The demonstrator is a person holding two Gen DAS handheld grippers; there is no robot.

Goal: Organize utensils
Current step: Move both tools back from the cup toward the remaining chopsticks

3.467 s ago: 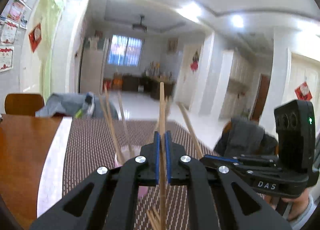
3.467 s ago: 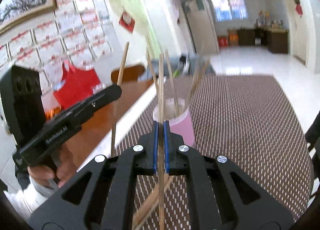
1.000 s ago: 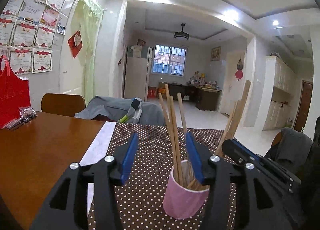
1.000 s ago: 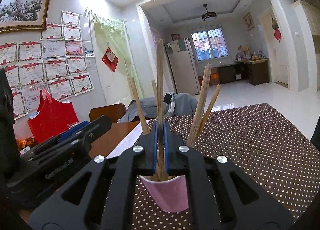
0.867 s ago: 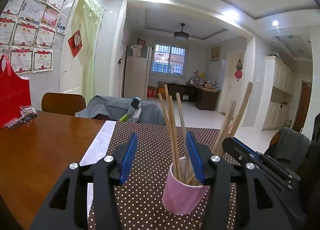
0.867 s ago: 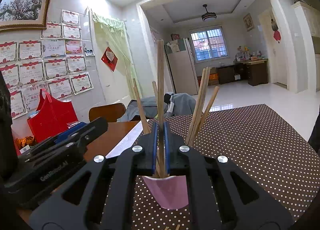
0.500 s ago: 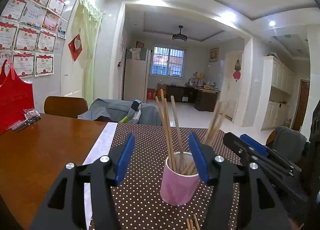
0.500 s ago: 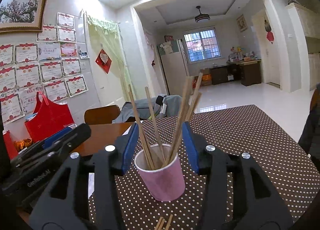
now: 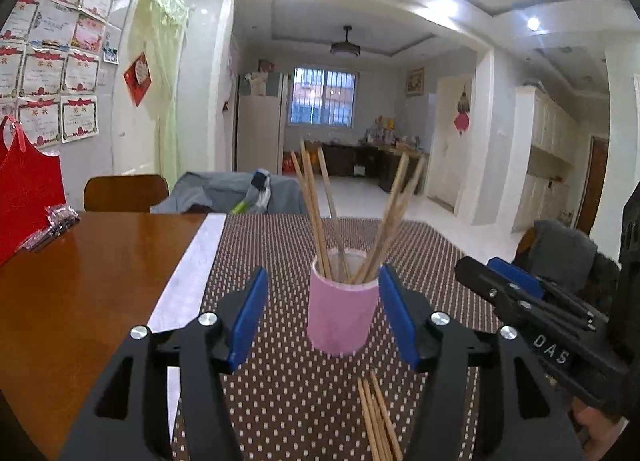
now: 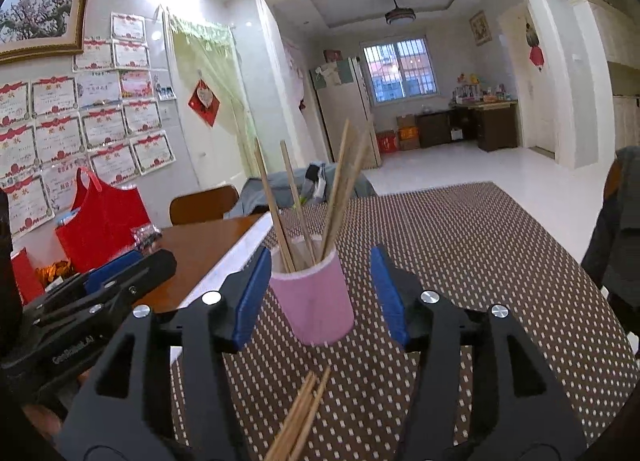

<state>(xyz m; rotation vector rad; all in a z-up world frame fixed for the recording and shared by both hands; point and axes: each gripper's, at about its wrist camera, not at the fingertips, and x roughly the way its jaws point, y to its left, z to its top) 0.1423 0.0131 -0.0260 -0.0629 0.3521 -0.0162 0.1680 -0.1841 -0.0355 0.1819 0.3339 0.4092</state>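
A pink cup (image 9: 342, 309) stands on the dotted brown mat (image 9: 280, 389) with several wooden chopsticks (image 9: 320, 213) leaning upright in it. More loose chopsticks (image 9: 376, 417) lie on the mat just in front of the cup. My left gripper (image 9: 322, 301) is open, with the cup a little beyond its blue pads and untouched. My right gripper (image 10: 320, 281) frames the same cup (image 10: 314, 301); its jaws are opening and nothing is between them. Loose chopsticks (image 10: 304, 409) lie below it. Each gripper shows at the edge of the other's view.
The mat covers the right part of a brown wooden table (image 9: 80, 281). A red bag (image 10: 100, 221) and a small packet (image 9: 56, 221) sit at the far left. A wooden chair (image 9: 124, 193) and a grey cloth (image 9: 224, 193) stand behind the table.
My right gripper let go of the chopstick it held, which now stands in the cup, and its jaws spread. Both grippers drew back from the cup, which looks farther off.
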